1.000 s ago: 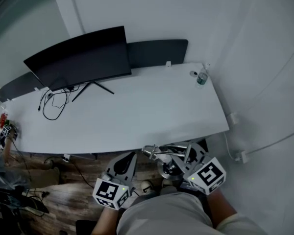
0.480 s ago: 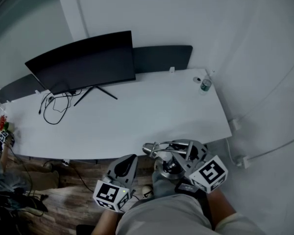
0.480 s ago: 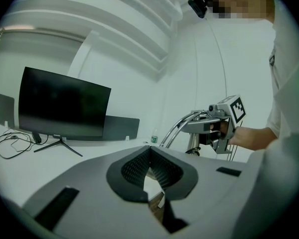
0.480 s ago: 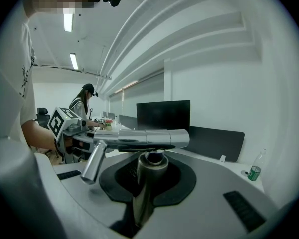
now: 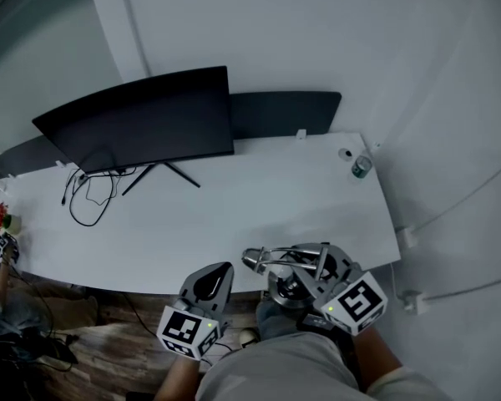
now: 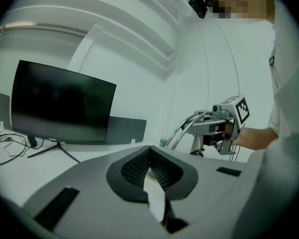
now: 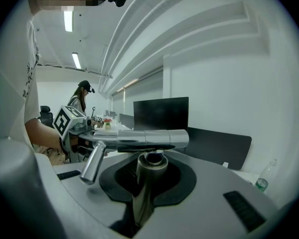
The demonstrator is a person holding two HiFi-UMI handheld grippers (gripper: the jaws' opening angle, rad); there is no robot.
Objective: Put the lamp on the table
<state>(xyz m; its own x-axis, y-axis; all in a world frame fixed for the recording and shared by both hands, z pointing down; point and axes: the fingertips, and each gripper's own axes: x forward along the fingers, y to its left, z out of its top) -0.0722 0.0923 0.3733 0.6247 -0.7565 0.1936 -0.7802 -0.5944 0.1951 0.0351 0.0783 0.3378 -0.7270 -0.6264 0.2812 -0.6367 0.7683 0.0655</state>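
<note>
A silver desk lamp (image 5: 285,261) with a tubular head and curved arm hangs at the front edge of the white table (image 5: 234,215). My right gripper (image 5: 299,284) is shut on its upright post (image 7: 145,183), and the head tube (image 7: 144,138) lies crosswise just above the jaws. My left gripper (image 5: 210,281) hovers to the lamp's left, off the table's front edge, shut with nothing in it (image 6: 150,156). The left gripper view shows the lamp's bent arm (image 6: 185,128) beside the right gripper.
A black monitor (image 5: 142,119) stands at the table's back left with loose cables (image 5: 88,199) under it. A dark panel (image 5: 285,111) runs behind the table. A small bottle (image 5: 361,167) stands at the back right corner. Another person (image 7: 82,96) stands far off.
Both grippers and the lamp have come closer to the table's front edge. The lamp head now overlaps that edge. The grip on the lamp is unchanged.
</note>
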